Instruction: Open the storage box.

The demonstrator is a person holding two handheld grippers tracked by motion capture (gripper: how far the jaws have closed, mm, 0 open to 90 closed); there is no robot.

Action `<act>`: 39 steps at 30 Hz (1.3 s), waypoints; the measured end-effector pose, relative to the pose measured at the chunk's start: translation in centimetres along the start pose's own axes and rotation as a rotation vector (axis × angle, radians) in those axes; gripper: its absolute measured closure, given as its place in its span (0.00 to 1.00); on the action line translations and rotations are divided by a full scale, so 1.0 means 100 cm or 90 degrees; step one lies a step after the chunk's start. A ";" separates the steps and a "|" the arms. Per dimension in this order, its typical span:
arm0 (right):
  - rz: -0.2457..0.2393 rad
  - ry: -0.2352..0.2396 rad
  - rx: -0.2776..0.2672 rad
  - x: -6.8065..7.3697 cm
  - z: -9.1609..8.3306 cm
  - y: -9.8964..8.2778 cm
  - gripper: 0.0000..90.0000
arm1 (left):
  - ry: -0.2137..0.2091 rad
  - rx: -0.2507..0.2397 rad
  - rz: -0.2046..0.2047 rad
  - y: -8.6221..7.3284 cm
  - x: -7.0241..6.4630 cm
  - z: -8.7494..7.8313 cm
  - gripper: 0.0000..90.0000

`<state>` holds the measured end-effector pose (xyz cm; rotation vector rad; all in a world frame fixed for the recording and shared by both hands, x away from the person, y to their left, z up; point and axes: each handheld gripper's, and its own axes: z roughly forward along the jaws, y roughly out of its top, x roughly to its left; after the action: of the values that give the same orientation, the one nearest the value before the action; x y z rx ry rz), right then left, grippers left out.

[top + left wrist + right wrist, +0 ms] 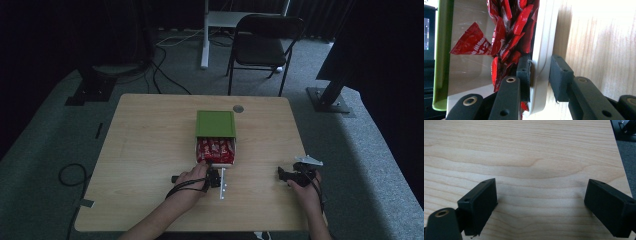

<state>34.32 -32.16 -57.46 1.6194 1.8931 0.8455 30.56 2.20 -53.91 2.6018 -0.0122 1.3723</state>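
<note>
Dim room: grey carpet floor [45,150], loose cables [70,175], black folding chair [265,45] beyond the table. Light wood-grain worktop [145,145], mostly bare. At its centre, a white box [541,50] with green lid [215,123] slid partly back, holding red packets [215,148]. Left gripper [540,75] clamped on the box's near wall. Right gripper [541,205] jaws apart over bare wood, well apart from the box.
</note>
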 end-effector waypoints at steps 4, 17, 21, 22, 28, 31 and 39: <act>0.000 0.000 0.000 0.000 0.000 0.000 0.12 | 0.000 0.001 0.001 0.000 -0.002 -0.003 0.80; 0.000 0.000 0.000 0.000 0.000 0.000 0.12 | -0.003 -0.002 0.004 0.000 -0.009 -0.012 0.80; 0.000 0.000 0.000 0.000 0.000 0.000 0.12 | -0.004 -0.002 0.006 0.000 -0.011 -0.014 0.80; 0.000 0.000 0.000 0.000 0.000 0.000 0.12 | -0.003 -0.002 0.004 0.000 -0.011 -0.015 0.80; 0.000 0.000 0.000 0.000 0.000 0.000 0.12 | -0.007 -0.005 0.001 0.000 -0.015 -0.021 0.80; -0.001 0.000 0.000 0.000 0.000 0.000 0.12 | -0.011 -0.005 0.001 0.000 -0.017 -0.023 0.80; -0.001 0.000 0.000 0.000 0.000 0.000 0.12 | -0.020 0.001 0.011 0.001 -0.020 -0.028 0.80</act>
<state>34.32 -32.18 -57.46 1.6172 1.8943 0.8448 27.09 2.40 -54.00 2.6311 -0.0387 1.3367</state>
